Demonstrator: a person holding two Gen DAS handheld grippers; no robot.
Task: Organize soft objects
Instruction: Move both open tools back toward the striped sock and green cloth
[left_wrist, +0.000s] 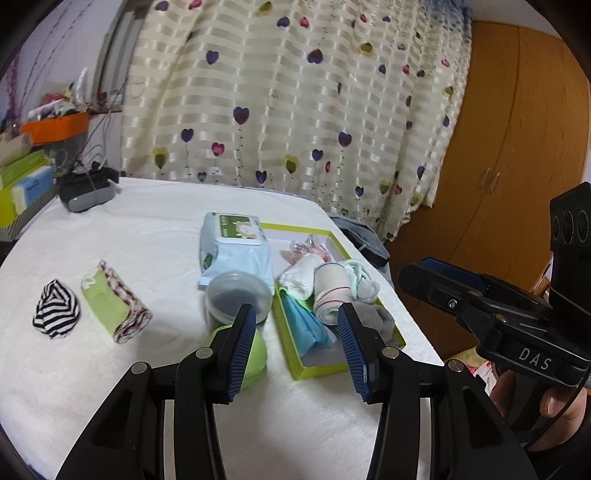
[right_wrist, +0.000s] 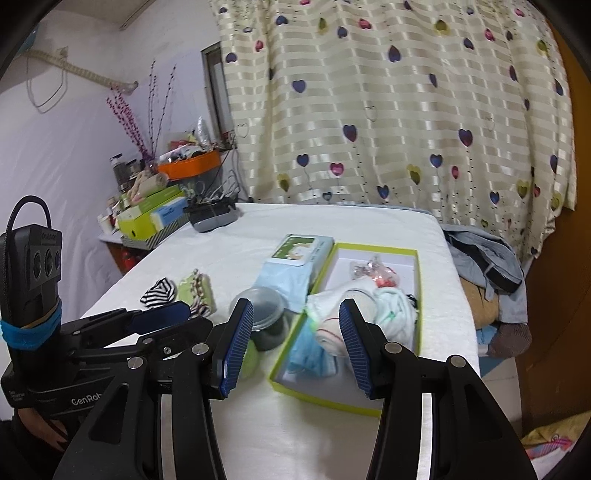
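A lime-green box (left_wrist: 400, 338) (right_wrist: 419, 295) on the white table holds several soft items: white socks (left_wrist: 299, 280), a striped roll (left_wrist: 332, 295), a blue cloth (left_wrist: 306, 325), a grey sock (left_wrist: 384, 321). Left on the table lie a black-and-white striped sock (left_wrist: 55, 308) (right_wrist: 159, 293) and a folded green cloth (left_wrist: 114, 304) (right_wrist: 195, 288). My left gripper (left_wrist: 297, 350) is open and empty above the table before the box. My right gripper (right_wrist: 291, 347) is open and empty over the box's near end. It also shows at the right of the left wrist view (left_wrist: 443, 275).
A wet-wipes pack (left_wrist: 236, 247) (right_wrist: 291, 266), a clear lidded jar (left_wrist: 238, 297) (right_wrist: 262, 306) and a green object (left_wrist: 255, 354) sit left of the box. A dark device (left_wrist: 86, 190) is at the table's far left. Curtain behind, clothes (right_wrist: 484, 258) off the right edge.
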